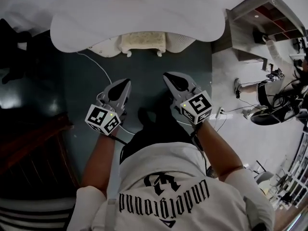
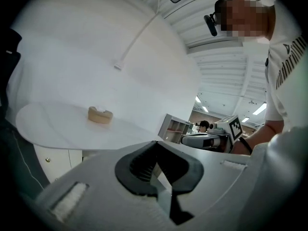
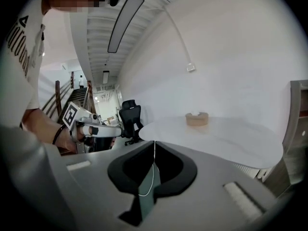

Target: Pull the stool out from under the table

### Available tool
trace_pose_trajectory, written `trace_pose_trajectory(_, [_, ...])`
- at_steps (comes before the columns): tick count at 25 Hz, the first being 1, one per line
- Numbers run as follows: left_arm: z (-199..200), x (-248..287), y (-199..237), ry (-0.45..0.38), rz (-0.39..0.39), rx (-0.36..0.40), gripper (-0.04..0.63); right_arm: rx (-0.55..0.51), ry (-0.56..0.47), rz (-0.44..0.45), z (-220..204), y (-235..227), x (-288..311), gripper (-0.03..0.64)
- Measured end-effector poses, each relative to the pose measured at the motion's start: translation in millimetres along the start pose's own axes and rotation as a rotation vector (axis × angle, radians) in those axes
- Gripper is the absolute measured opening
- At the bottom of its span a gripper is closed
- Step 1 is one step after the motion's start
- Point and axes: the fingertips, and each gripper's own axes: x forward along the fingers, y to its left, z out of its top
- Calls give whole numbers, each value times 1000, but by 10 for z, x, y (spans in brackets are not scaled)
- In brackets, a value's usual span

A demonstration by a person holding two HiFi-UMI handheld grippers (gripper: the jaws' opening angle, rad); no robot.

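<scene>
**Stool** [image 1: 143, 42]: cream cushioned seat on short white legs, upper centre of the head view. It is tucked under the near edge of the round white table [image 1: 86, 20], with only its front strip and two front legs showing past the tabletop. It stands on the dark floor [image 1: 159, 61]. Neither gripper view shows it plainly.

**Task status:** not begun, as far as can be judged. The stool sits under the table and nothing touches it. Left to do: reach it, take a hold on the seat edge or a leg, and draw it toward the bottom of the frame.

**Left gripper** [image 1: 127, 82] [image 2: 156, 143]: centre-left of the head view, lower in the frame than the stool and well apart from it, tip aimed up-frame toward it. Jaws pressed together, nothing between them.

**Right gripper** [image 1: 166, 75] [image 3: 154, 143]: centre-right, level with its partner and likewise apart from the stool. Jaws closed, empty.

**Note:** both pairs of jaws would need to part before any grip. The stool lies up-frame of the gap between the two tips.

**Surroundings:**
- small tan container [image 2: 100, 115] [image 3: 197, 119] on the tabletop
- thin white cable [image 1: 98, 66] on the floor, left of the stool
- grey shelf unit [image 1: 250, 28], upper right
</scene>
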Motion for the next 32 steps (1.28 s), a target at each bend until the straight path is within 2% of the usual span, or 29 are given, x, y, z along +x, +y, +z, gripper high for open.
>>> trace_pose_trajectory(5, [-248,338,356,14,20,-39,6,37,23,16,-247,-327,330,23])
trace_pose_trajectory(11, [-695,707,810,23,16,-83,6,73,36,33,-745,-571,808,52])
trace_pose_trajectory(19, [-1619,1177,1397,41,-14,-141,50,101,31,61,-1615,-856,1435,104])
trace_pose_trajectory(24, [-2155,1471,1840,31,-11,-193,86,177,12,61,-2187,-1164,1823,163])
trace_pose_trajectory(29, [-2740,1869,2268,35,-16,-196,170,208,-7,44,-2828,-1531,2244,212])
trace_pose_trajectory(32, [-3068,2070,2491,8,-22,-200,218,293,-16,42,-3295,-1736,2536,238])
